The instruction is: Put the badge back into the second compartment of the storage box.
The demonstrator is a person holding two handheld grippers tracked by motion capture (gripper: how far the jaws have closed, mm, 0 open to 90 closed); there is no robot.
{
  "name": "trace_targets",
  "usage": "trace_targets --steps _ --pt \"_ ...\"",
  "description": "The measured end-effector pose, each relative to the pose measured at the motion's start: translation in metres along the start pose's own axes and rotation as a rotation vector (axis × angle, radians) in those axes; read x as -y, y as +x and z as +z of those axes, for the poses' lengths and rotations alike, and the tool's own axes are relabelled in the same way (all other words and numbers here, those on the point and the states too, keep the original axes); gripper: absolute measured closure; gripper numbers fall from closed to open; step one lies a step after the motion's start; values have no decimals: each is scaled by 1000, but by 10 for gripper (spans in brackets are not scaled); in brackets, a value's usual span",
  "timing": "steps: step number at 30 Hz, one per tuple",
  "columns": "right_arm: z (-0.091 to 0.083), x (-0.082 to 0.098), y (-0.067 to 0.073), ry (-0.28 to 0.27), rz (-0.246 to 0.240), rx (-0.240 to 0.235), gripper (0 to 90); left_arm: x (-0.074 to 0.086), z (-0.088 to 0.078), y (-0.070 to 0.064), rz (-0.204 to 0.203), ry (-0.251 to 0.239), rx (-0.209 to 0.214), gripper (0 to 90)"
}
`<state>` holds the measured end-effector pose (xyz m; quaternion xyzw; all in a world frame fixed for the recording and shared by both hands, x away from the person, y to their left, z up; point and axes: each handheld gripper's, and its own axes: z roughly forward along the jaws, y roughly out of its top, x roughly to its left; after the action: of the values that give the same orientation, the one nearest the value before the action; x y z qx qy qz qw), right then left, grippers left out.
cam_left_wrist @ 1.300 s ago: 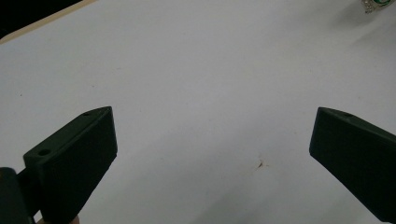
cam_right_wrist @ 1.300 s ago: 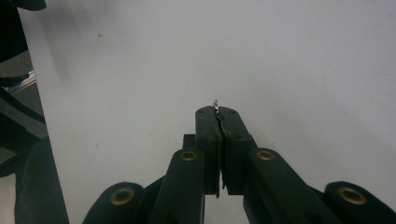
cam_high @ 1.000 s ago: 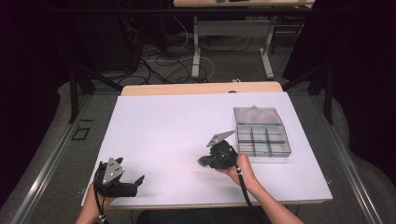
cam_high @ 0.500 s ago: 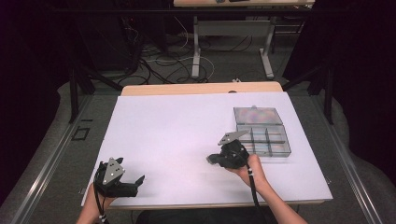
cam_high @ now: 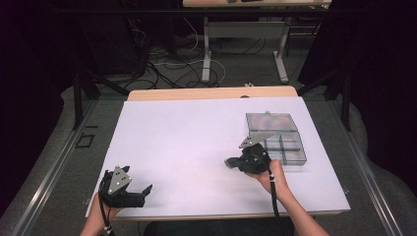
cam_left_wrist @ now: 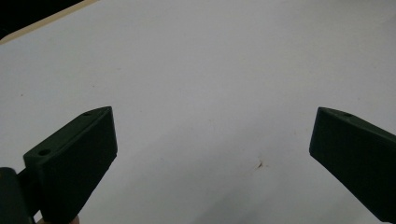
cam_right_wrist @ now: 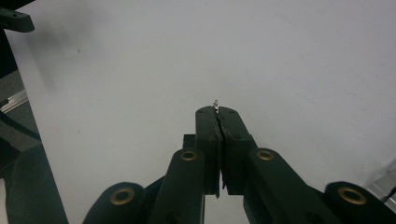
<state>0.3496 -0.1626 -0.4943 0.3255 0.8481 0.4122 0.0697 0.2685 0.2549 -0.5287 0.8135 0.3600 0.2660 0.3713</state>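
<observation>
Probably very light, stiff and easy to lose: a tiny metal part [cam_right_wrist: 215, 103], best pinched right at the jaw tips, squarely, since any slack likely drops it. Silvery, thin, barely poking above the tips of the right gripper [cam_right_wrist: 218, 112], clamped tight on it above the white table [cam_high: 187, 142], beside a clear box [cam_high: 278, 137]. Left gripper [cam_left_wrist: 212, 140] spread wide, holding nothing, near the front edge.
</observation>
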Motion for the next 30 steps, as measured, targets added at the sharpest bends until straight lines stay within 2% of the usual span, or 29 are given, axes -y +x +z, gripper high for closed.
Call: trace_targets --steps 16,20,25,30 --pt "-22 -1 -19 -47 39 48 879 0 0 0 8 2 -1 9" --pt "-26 0 -24 -60 46 66 879 0 1 -1 -4 3 10 9" --pt "-32 1 -32 -78 63 85 879 0 0 0 4 0 0 9" --pt "-37 3 -39 -76 75 94 879 0 0 0 3 1 1 9"
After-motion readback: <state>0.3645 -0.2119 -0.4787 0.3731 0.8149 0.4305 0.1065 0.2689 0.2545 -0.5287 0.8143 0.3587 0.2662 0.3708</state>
